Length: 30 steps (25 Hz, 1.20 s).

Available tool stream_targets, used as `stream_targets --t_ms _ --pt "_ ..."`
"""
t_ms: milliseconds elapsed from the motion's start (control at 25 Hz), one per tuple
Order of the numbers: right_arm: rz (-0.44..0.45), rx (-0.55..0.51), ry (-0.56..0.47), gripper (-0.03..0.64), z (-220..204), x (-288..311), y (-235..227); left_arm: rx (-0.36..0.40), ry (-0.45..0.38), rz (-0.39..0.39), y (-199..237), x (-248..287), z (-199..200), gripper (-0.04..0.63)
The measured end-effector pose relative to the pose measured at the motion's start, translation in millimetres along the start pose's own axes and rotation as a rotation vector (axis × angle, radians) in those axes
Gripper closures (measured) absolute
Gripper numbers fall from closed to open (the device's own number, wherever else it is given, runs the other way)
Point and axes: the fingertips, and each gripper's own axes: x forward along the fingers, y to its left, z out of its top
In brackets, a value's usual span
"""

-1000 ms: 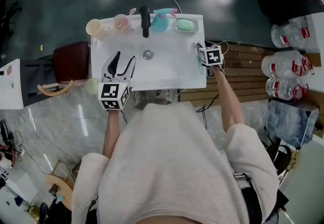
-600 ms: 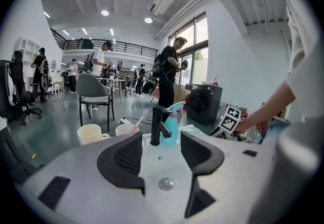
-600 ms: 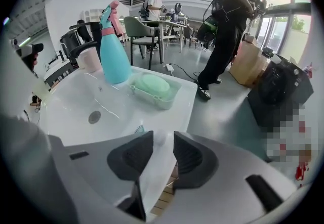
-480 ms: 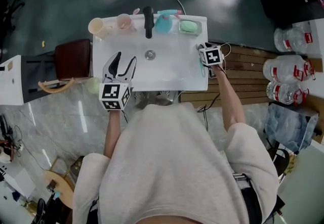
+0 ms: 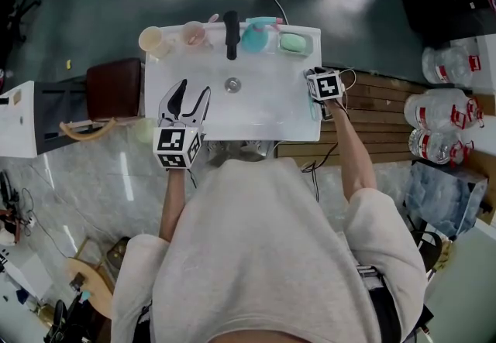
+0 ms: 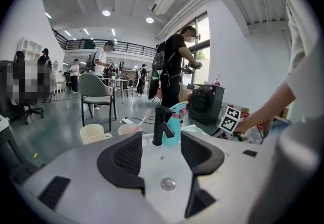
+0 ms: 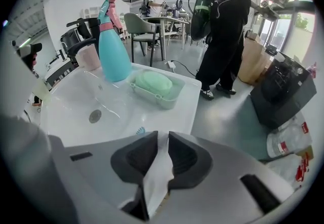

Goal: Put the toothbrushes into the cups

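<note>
A teal toothbrush [image 5: 311, 106] lies on the right rim of the white sink [image 5: 271, 113]. My right gripper [image 5: 318, 94] points down over it, jaws closing to a narrow gap. In the right gripper view only the teal bristle tip [image 7: 140, 130] shows past the jaw tips of the right gripper [image 7: 163, 139]; white rim shows in the gap. A cream cup [image 5: 151, 39] and a pink cup [image 5: 192, 33] holding a pink toothbrush [image 6: 144, 117] stand at the sink's far left corner. My left gripper [image 5: 186, 101] hovers open and empty over the sink's near left.
Along the sink's far edge stand a black faucet [image 5: 231, 32], a teal spray bottle [image 5: 256, 34] and a green soap in its dish [image 5: 293, 43]. A dark red stool [image 5: 112, 90] stands left of the sink. Water jugs [image 5: 442, 121] lie at the right. People stand beyond.
Both grippers keep their places at the sink. The head view has shifted a little, and a person's feet have come into view beyond the sink's far side.
</note>
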Motion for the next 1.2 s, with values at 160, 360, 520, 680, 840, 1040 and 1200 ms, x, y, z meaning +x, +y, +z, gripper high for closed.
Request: stream_targets --t_ms 160,360,520,680,840,1040,1200 --pt "0.007 0.007 0.004 0.566 0 0 1 -0.001 -0.002 0.003 1 -1 0 0.359" --pt "0.006 0.020 -0.038 0.569 8 -10 2 0.001 -0.006 0.000 2 -2 1 0.359" --pt "0.023 0.016 -0.099 0.569 16 -19 7 0.005 -0.011 -0.010 -1 -4 1 0.359" --pt "0.023 0.011 -0.161 0.569 24 -36 10 0.010 -0.019 -0.022 -5 -5 4 0.359" --pt "0.014 0.005 -0.218 0.569 31 -57 14 0.014 -0.026 -0.031 -8 -7 6 0.359" --pt "-0.004 0.011 -0.300 0.569 41 -87 17 0.023 -0.037 -0.039 -10 -12 10 0.359" --pt "-0.021 0.012 -0.358 0.569 48 -109 23 0.031 -0.043 -0.047 -9 -14 12 0.359"
